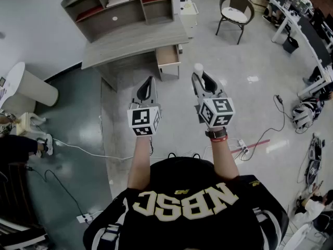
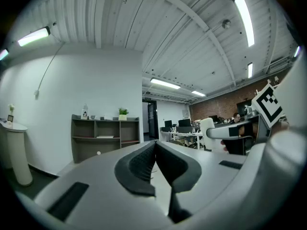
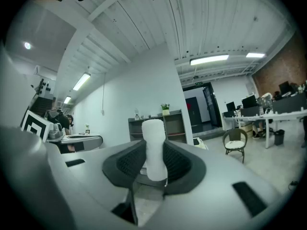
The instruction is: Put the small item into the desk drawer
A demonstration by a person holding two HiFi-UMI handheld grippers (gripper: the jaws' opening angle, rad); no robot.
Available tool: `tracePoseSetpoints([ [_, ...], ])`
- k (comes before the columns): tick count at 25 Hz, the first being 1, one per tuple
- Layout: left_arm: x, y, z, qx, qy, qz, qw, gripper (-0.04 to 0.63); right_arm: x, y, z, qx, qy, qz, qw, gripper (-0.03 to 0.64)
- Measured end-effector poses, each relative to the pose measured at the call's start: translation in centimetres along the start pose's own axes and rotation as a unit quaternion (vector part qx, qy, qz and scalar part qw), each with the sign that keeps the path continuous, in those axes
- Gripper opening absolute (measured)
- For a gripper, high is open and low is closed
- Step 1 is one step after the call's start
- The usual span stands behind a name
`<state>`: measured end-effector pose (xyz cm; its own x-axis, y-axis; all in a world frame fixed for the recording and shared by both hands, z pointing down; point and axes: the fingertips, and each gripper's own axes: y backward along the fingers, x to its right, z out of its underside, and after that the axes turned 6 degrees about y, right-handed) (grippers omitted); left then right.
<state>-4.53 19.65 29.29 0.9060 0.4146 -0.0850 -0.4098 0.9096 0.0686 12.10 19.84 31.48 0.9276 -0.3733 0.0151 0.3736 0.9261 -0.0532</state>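
Floor (image 1: 234, 72): pale and glossy ahead of me, with a darker greenish stretch to the left.

Grey desk (image 1: 136, 41) stands on it at the far side. Its drawer (image 1: 167, 55) is pulled out at the desk's right end, tan inside showing.

A shelf unit (image 1: 120, 7) sits on the desktop. A flat white item (image 1: 117, 0) lies on an upper shelf, and a small white round thing (image 1: 115, 19) sits on the shelf below; I can't tell what either is.

Also on the floor:
- wicker chair (image 1: 235, 13), far right
- white pedestal table (image 1: 32, 86), far left
- white cable (image 1: 88, 150), near left
- power strip (image 1: 86, 217), nearest on the left
- black cable (image 1: 281, 113), right
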Motion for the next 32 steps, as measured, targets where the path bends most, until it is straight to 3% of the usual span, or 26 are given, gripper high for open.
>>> tracePoseSetpoints([
  [9, -4.6, 2.4, 0.3, 0.002, 0.019, 0.013, 0.9997, 0.014, -4.5, -1.9, 0.8, 0.015, -0.061, 0.015, 0.998, 0.124],
  [18, -6.8, 2.6, 2.7, -0.004, 0.049, 0.011, 0.9987, 0.014, -7.4, -4.1, 4.2, -0.029, -0.068, -0.012, 0.997, 0.123],
  [24, -10.2, -0.4, 3.9, -0.008, 0.059, -0.016, 0.9981, 0.015, -7.0, -9.4, 5.5, -0.051, -0.079, -0.036, 0.995, 0.123],
  [32, -16.2, -8.9, 3.0, -0.008, 0.044, -0.051, 0.9977, 0.014, -6.2, -21.0, 4.4, -0.048, -0.085, -0.101, 0.990, 0.123],
])
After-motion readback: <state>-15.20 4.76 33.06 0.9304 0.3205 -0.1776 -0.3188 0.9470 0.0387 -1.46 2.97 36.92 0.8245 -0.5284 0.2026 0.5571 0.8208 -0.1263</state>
